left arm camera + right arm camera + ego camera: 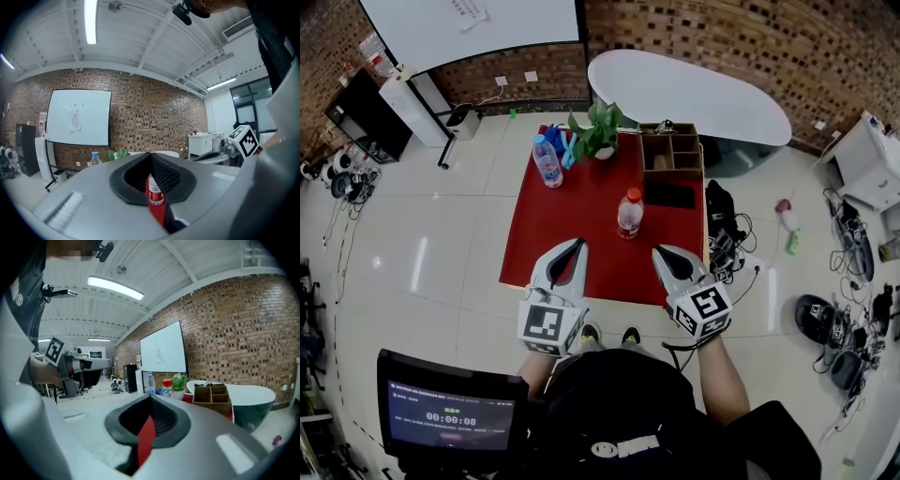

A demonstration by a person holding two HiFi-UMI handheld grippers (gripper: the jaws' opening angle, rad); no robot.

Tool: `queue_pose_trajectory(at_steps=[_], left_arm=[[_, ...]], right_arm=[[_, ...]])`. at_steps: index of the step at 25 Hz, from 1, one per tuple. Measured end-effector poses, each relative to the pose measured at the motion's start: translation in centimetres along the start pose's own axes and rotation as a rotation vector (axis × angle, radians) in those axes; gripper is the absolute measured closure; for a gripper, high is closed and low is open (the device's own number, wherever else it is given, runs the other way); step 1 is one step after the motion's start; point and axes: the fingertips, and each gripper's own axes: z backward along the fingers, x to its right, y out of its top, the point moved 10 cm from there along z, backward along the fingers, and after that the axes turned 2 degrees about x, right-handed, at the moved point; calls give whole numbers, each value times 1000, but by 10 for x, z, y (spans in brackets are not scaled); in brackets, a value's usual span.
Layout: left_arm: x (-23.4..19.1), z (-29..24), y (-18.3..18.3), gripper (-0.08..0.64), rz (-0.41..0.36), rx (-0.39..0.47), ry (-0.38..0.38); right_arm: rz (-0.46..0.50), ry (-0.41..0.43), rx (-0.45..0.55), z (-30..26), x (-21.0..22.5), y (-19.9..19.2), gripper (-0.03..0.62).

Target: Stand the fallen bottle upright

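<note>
A clear bottle with a red cap and red label (629, 214) stands upright in the middle of the red table (572, 234). It shows through the slit of the left gripper's jaws as the bottle (155, 194), and further off in the right gripper view as the bottle (167, 386). My left gripper (575, 246) and right gripper (661, 251) hover over the table's near edge, one on each side of the bottle and short of it. Both are shut with nothing held; the left gripper (151, 157) and right gripper (150, 404) show their jaws meeting.
A blue-capped bottle (547, 161) stands at the table's far left, beside a potted plant (600, 127). A wooden organiser (670, 150) and a black flat item (668, 194) sit at the far right. A white oval table (694, 94) lies beyond; cables and gear (839, 328) litter the floor on the right.
</note>
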Motion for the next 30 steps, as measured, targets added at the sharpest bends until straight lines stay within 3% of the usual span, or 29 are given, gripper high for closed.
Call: queue_pose_trajectory(at_steps=[11, 18, 24, 30], left_arm=[[55, 7, -2, 557, -14, -67, 56], [79, 28, -5, 557, 8, -61, 8], [94, 96, 6, 557, 11, -3, -22], [92, 150, -9, 557, 12, 23, -42]], right_arm=[[-28, 122, -17, 32, 0, -28, 589], [-51, 125, 8, 67, -31, -33, 589], [-24, 117, 3, 102, -104, -36, 589], [7, 114, -13, 117, -169, -51, 589]])
